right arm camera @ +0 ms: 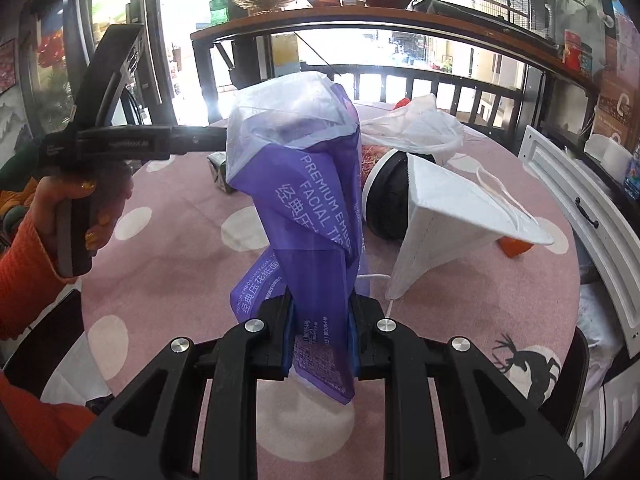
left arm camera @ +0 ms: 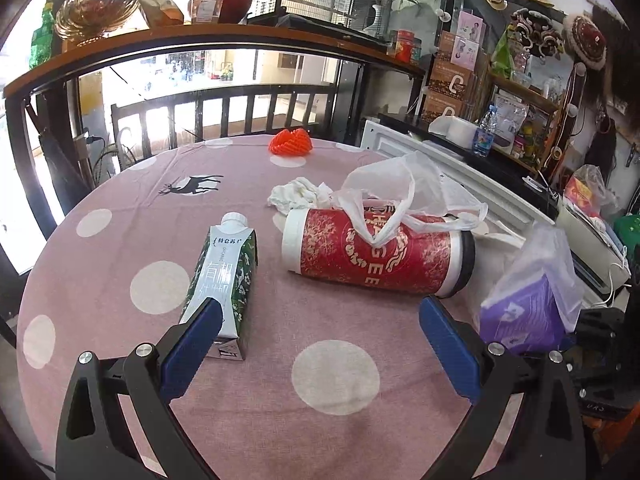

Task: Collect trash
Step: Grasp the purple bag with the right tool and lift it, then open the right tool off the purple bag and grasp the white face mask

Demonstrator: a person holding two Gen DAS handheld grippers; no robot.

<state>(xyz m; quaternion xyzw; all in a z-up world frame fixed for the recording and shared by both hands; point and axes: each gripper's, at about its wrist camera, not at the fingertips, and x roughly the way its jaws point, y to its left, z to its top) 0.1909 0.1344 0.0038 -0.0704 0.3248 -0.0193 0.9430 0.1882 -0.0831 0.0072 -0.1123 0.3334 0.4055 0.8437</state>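
The right gripper (right arm camera: 320,332) has its jaws closed narrowly on a purple tissue wrapper (right arm camera: 308,216), pinching its lower part. The wrapper stands up from the jaws, crumpled, with clear plastic at its top, and is lifted clear of the bench (right arm camera: 168,280). In the left wrist view the same wrapper (left arm camera: 528,300) shows at the right edge of the bench, beside the left gripper's right finger.

The left gripper (left arm camera: 320,320) has its jaws wide open and holds nothing; it hangs above the pink, white-dotted cloth of the bench. Its left finger (left arm camera: 192,344) overlaps the lower end of a green and white carton (left arm camera: 224,276), but I cannot tell whether it touches it. The carton lies on its side with its white cap pointing away from the camera.

Just right of the carton a red cup (left arm camera: 376,252) lies on its side, white rim to the left, black lid to the right. A white plastic bag (left arm camera: 404,188) is draped over it. Behind the cup sits a crumpled tissue (left arm camera: 296,196), touching the bag. Farther back, near the far edge of the bench, lies an orange foam net (left arm camera: 290,142), well apart from the rest.

In the right wrist view a white face mask (right arm camera: 452,216) rests folded on the bench just in front of the cup's black lid. At the left a hand (right arm camera: 88,208) in an orange sleeve grips the handle of the left gripper.
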